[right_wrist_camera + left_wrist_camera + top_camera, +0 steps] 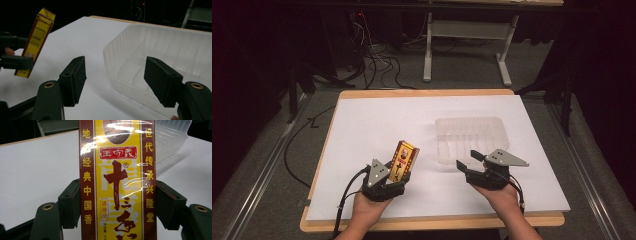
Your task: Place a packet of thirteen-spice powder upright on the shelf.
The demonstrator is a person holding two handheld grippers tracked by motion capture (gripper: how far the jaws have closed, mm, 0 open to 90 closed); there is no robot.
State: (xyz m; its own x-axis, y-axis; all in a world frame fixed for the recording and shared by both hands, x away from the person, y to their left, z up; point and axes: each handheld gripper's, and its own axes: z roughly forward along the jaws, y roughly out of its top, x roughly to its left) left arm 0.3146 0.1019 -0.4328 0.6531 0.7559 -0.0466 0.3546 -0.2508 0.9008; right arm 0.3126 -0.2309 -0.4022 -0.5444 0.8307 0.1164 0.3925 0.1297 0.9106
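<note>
table [327, 150]: wooden top with pale rim, covered almost edge to edge by flat white sheet [382, 125], matte, smooth. grey floor around it, black cables [377, 65] trailing at far side, white metal frame [462, 45] beyond.

tray [469, 140]: clear plastic, rectangular with rounded corners, shallow walls, ribbed floor; sits on sheet right of centre toward far side. nothing seen inside. in right gripper view, tray [160, 57] translucent and milky, ribs running along bottom, near wall just ahead of jaws.

box [402, 159]: tall narrow carton, yellow face with dark red-brown borders, glossy film wrap. held off sheet, tilted with top leaning away toward far right, left of tray and apart from it. in left gripper view, box [117, 180] shows chinese print, red label, dark brush characters, glare streaks on wrap. in right gripper view, box [35, 42] seen edge-on, barcode side facing, lower end clear of sheet.

left gripper [396, 172]: black body, grey three-cornered plate on top, cable trailing back past hand. clenched on lower part of box; in left gripper view [117, 202] both black jaw blocks pressed against carton's long sides.

right gripper [469, 160]: black, grey plate on top, held in hand just short of tray's near wall, not touching it. released, jaws spread wide; in right gripper view [115, 82] gap between jaw blocks holds nothing, tray corner visible through it.
</note>
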